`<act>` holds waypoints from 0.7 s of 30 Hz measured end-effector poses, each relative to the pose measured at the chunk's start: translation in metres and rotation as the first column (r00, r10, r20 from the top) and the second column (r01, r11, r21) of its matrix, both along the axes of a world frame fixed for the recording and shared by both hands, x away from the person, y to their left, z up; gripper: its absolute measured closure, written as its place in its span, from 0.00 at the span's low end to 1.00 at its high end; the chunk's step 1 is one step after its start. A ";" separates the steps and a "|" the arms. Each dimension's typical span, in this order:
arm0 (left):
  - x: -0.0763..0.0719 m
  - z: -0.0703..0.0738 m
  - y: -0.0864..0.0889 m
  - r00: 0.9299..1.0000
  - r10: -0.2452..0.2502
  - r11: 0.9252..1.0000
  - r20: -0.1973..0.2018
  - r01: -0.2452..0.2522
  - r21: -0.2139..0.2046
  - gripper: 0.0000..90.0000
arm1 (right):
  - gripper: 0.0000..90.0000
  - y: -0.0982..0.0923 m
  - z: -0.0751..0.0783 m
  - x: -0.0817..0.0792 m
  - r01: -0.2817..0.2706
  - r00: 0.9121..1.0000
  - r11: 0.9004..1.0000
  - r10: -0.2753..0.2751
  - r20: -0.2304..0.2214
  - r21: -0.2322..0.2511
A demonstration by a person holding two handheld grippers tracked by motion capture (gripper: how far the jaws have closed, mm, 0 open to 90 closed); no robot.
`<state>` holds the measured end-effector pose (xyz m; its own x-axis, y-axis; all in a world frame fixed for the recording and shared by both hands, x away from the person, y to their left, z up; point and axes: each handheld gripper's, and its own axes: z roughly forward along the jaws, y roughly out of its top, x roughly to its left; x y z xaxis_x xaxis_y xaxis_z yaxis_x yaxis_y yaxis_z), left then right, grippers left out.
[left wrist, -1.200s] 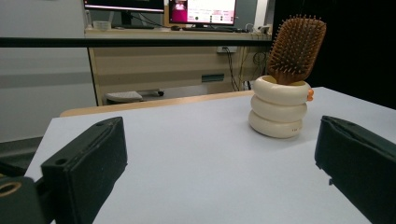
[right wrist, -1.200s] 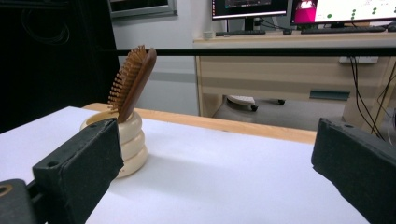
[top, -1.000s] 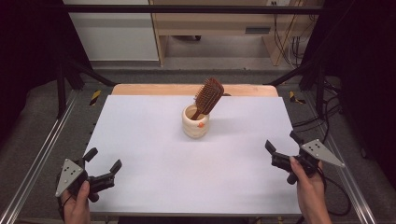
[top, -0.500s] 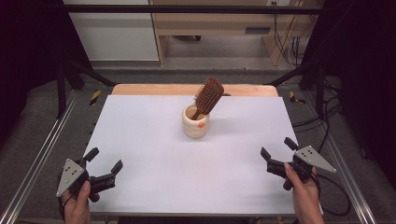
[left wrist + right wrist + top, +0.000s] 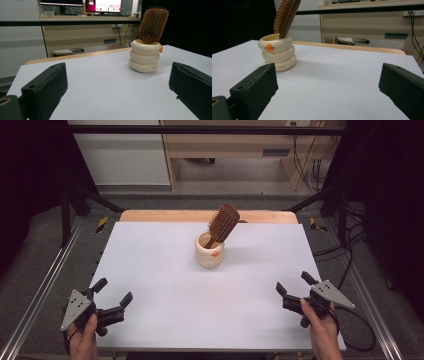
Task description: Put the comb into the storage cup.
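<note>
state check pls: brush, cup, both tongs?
hairbrush: handle down in the cup, head leaning over its rim, untouched
cup: upright mid-table, holds the brush
left tongs: open, empty, at the table's near-left edge
right tongs: open, empty, at the near-right edge

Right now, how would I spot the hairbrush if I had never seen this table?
Start at the white table top and look toward the middle of its far half, where a cream holder shaped like three stacked rings stands. The hairbrush sticks out of it handle down, leaning right: brown wood, with a bristled oval head.
</note>
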<state>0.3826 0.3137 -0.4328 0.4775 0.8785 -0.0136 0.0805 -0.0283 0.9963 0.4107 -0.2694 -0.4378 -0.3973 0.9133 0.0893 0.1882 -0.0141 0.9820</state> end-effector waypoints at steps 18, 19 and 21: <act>0.000 0.000 0.001 1.000 -0.007 1.000 -0.001 0.007 -0.013 0.02 | 0.03 0.016 -0.010 0.001 -0.047 0.999 0.998 0.047 -0.008 -0.034; 0.000 0.000 0.001 1.000 -0.007 1.000 -0.001 0.007 -0.013 0.02 | 0.03 0.016 -0.010 0.001 -0.051 0.999 0.998 0.050 -0.008 -0.037; 0.000 0.000 0.001 1.000 -0.009 1.000 -0.002 0.009 -0.013 0.02 | 0.03 0.017 -0.011 0.001 -0.053 0.999 0.998 0.052 -0.010 -0.034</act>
<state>0.3829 0.3146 -0.4328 0.4851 0.8740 -0.0259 0.0822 -0.0161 0.9965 0.4114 -0.2524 -0.4484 -0.4442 0.8938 0.0618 0.1968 0.0300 0.9800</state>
